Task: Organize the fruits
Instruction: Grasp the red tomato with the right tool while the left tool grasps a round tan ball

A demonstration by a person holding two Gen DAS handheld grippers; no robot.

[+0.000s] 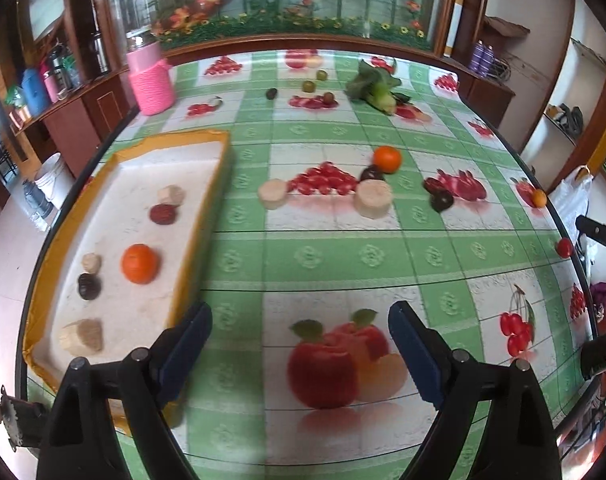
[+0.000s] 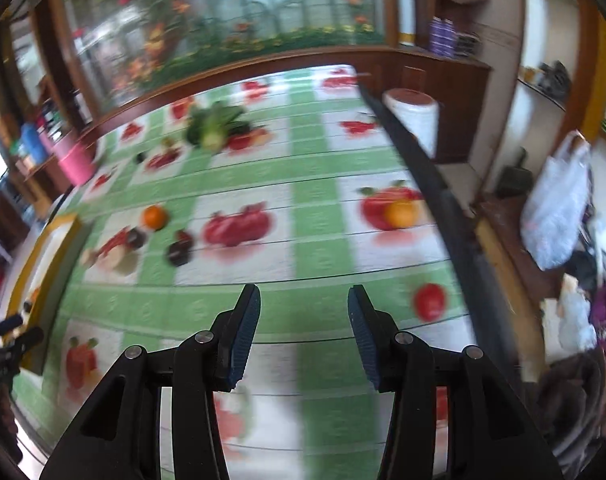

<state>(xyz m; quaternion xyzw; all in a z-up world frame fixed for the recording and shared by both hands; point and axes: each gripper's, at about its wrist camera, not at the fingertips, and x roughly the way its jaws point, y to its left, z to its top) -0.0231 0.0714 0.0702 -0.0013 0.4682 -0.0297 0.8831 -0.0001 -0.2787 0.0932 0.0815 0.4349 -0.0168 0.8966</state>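
Observation:
A yellow-rimmed white tray [image 1: 207, 208] lies at the table's left and holds an orange [image 1: 140, 263], a red fruit [image 1: 162, 214], a dark fruit [image 1: 89, 286] and pale cut pieces [image 1: 83, 336]. My left gripper [image 1: 299, 346] hangs open and empty just right of the tray's near corner. Loose on the cloth lie an orange [image 1: 387, 159], two pale slices [image 1: 373, 198], dark fruits [image 1: 441, 201], a small orange [image 2: 401, 213] and a red tomato [image 2: 429, 301] near the right edge. My right gripper [image 2: 304, 334] is open and empty, left of the tomato.
A pink jar [image 1: 151, 80] stands at the back left and a leafy green vegetable [image 1: 377, 86] at the back right, with small fruits [image 1: 310, 86] between them. The table's dark edge [image 2: 435, 184] runs along the right. A white bucket [image 2: 415, 120] and bags [image 2: 559, 208] sit beyond it.

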